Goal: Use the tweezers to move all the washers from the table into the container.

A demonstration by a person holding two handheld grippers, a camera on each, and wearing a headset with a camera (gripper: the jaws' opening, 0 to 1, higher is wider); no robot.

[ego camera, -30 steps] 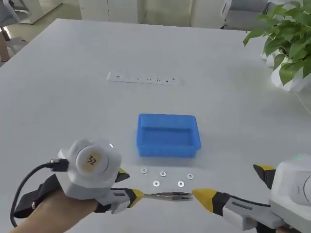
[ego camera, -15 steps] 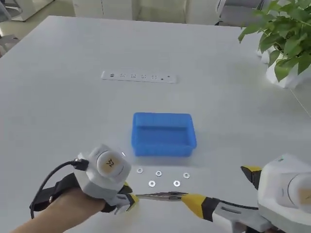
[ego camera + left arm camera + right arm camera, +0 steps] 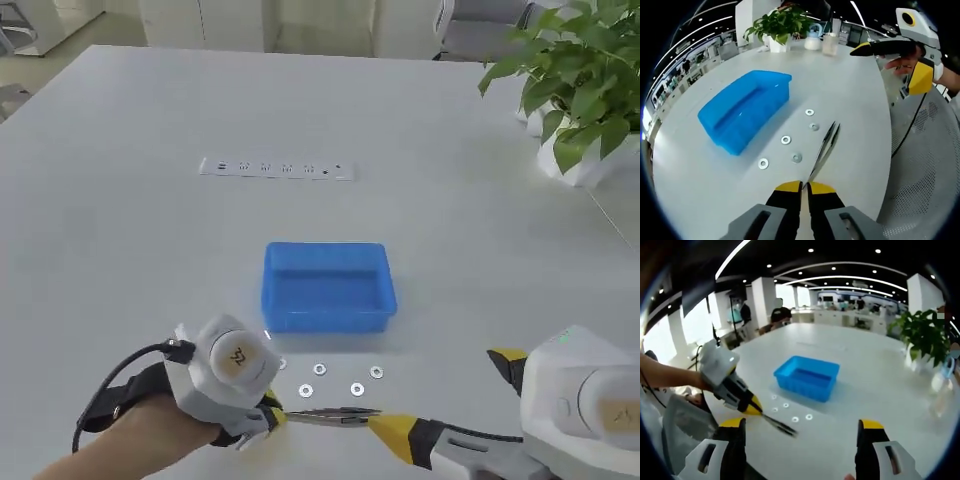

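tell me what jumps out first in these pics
The bright blue container stands out in the middle of the white table, with five small washers scattered just in front of it. The left tongs are shut on the end of slim tweezers beside the washers, while the right tongs hang open nearby. A leafy plant sits at the far right edge.

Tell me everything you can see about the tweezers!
The tweezers are thin, dark and metal-looking: two slim arms running side by side, with pointed tips a little apart and nothing between them. The left claw is shut on their back end and holds them low and nearly flat over the white table, tips pointing away from it, right beside the washers. I cannot tell if they touch the table.
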